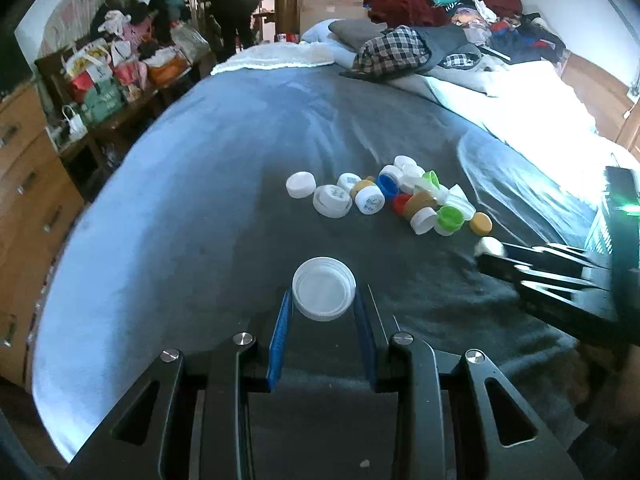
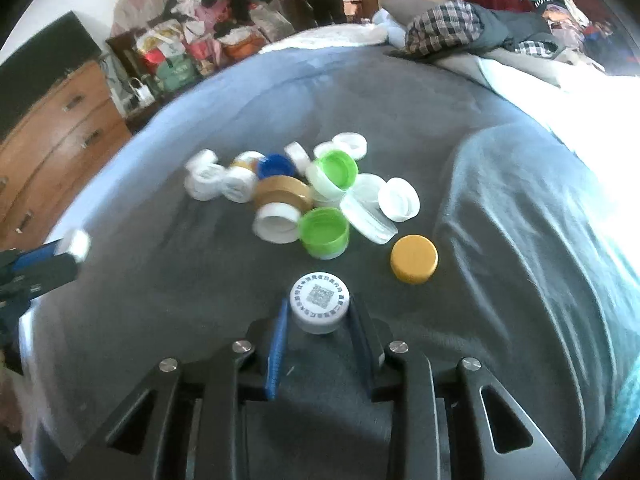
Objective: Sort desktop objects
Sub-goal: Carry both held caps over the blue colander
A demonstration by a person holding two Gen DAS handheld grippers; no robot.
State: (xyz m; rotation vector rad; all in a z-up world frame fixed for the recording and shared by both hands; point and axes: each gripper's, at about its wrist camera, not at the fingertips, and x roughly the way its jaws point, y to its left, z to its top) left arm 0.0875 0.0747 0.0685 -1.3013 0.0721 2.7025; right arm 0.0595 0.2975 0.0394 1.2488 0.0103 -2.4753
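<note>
A pile of several bottle caps [image 1: 416,200], white, green, blue, gold and red, lies on a grey blanket [image 1: 224,184]. In front of the pile, my left gripper [image 1: 323,295] is shut on a wide white lid [image 1: 324,288] with its hollow side up. In the right wrist view the same pile [image 2: 280,196] lies ahead, and my right gripper [image 2: 319,307] is shut on a white cap printed with a QR code [image 2: 320,298]. A yellow cap [image 2: 414,259] sits alone just right of it. Each gripper also shows at the edge of the other's view.
The blanket covers a bed; a fold [image 2: 520,208] rises at the right. Checked clothes [image 1: 394,54] and a clothes heap lie at the far end. A wooden dresser [image 2: 60,128] and a table full of bags [image 1: 116,72] stand left. A person in dark clothes [image 1: 236,4] stands far back.
</note>
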